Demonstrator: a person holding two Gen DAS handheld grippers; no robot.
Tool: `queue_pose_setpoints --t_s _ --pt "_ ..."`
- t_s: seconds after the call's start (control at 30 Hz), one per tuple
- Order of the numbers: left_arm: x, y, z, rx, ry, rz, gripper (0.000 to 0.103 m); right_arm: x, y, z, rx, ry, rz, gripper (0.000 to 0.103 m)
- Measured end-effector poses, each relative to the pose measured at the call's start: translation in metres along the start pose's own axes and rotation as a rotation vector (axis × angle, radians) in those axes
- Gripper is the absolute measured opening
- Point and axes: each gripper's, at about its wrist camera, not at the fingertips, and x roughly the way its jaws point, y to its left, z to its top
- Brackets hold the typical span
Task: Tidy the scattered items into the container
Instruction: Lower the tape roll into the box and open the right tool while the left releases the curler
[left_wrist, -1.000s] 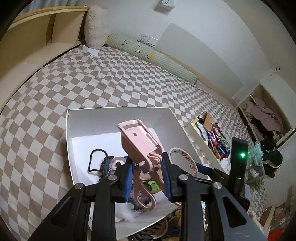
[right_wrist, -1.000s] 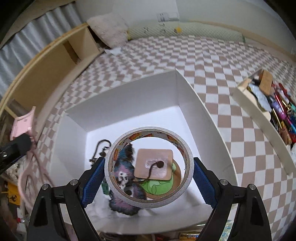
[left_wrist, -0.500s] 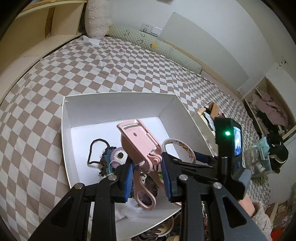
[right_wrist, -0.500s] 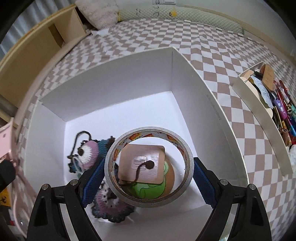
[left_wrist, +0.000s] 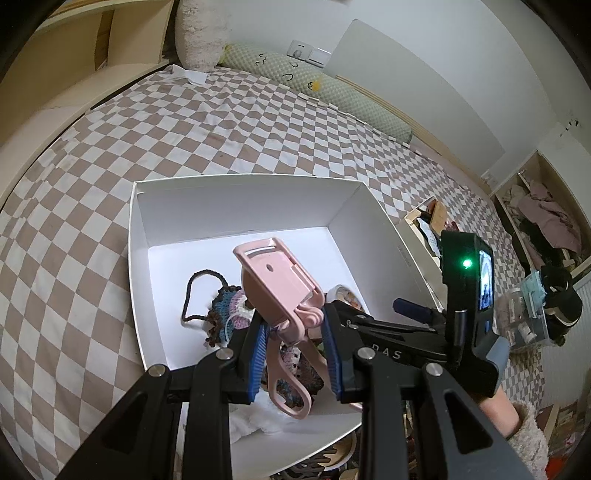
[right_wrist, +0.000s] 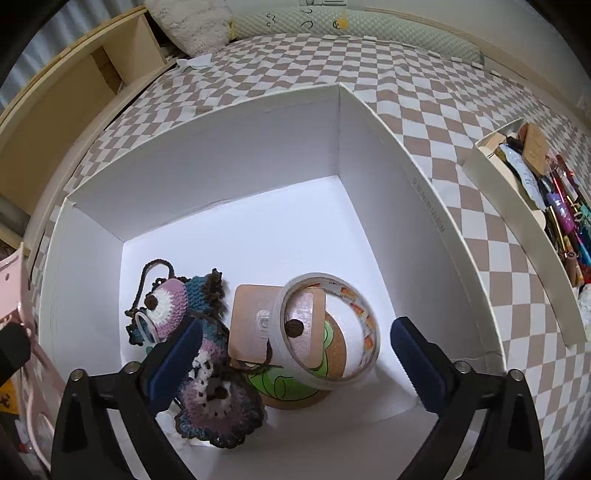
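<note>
Smooth matt white cardboard box (right_wrist: 369, 155); rough crocheted yarn pieces (right_wrist: 173, 306); glossy tape roll (right_wrist: 364, 325); smooth pink plastic curler (left_wrist: 277, 291); checked cloth bedspread (left_wrist: 221, 140).

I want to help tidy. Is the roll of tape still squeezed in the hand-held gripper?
No, the tape roll lies loose in the white box, clear of the opening right hand-held gripper.

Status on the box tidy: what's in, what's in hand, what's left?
Done: crochet pieces, a tan card and a green cork coaster lie in the white box. The tape roll lies on them; the right gripper is opening, its pads clear of the roll.
In hand: left gripper holds the pink eyelash curler above the box.
Left: drop it in; clutter shows below the box's near edge.
</note>
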Motion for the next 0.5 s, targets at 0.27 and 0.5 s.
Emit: queue_pose_setpoints --t_s 0.27,0.5 --pt "-0.002 -0.006 0.002 0.009 -0.008 -0.004 0.028 -0.005 -0.007 0.0 0.01 -0.004 -0.018 0.103" --pt "-0.001 -0.008 0.001 0.023 0.0 0.016 0.028 -0.011 -0.02 -0.002 0.092 0.002 0.04 0.103"
